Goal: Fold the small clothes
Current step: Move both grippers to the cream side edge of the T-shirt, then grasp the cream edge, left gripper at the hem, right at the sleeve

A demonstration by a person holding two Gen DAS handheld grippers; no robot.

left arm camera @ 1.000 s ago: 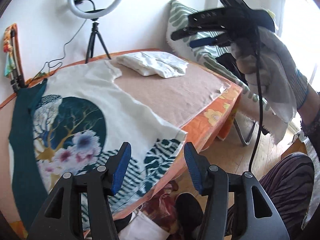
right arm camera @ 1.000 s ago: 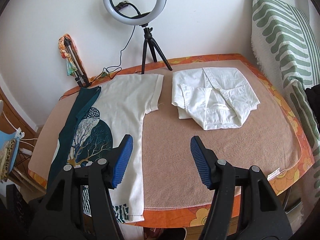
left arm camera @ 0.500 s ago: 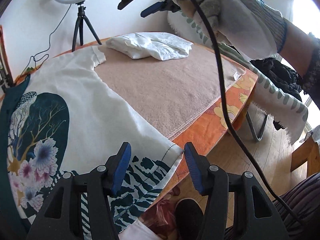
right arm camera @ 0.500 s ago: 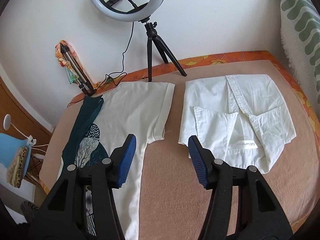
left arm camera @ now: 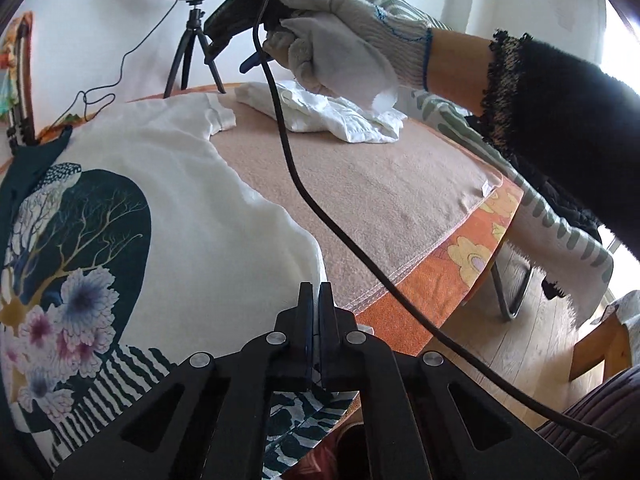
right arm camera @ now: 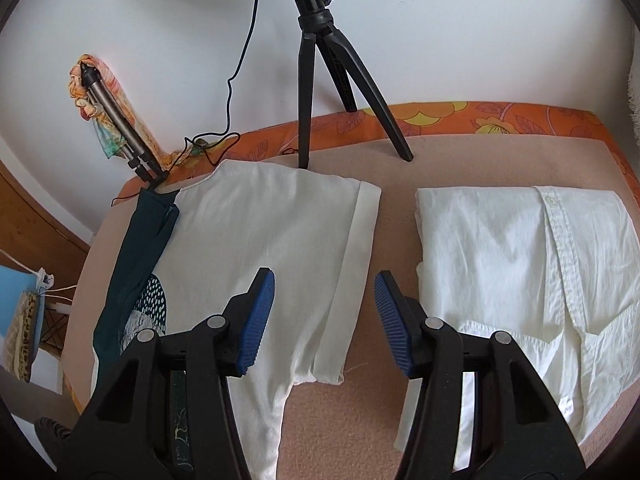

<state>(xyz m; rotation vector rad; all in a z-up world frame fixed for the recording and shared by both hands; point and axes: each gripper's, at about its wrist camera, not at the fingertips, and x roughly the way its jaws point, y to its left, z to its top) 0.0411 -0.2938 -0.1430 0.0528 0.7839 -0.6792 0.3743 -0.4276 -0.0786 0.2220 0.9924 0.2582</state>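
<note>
Pinching printed tee (left arm camera: 180,208) hem: left hand-held gripper (left arm camera: 315,300); right hand-held gripper (right arm camera: 324,320) apart (over sleeve).

Your left gripper (left arm camera: 315,298) has its jaws pressed together with no gap visible between the fingers. Your right gripper (right arm camera: 324,320) has its jaws spread wide, blue ribbed pads (right arm camera: 256,322) facing each other. Your right hand (left arm camera: 340,36), in a pale knit glove, grips the right gripper's handle, raised high. Your right forearm (left arm camera: 560,112), in a dark sleeve, extends to the right.
</note>
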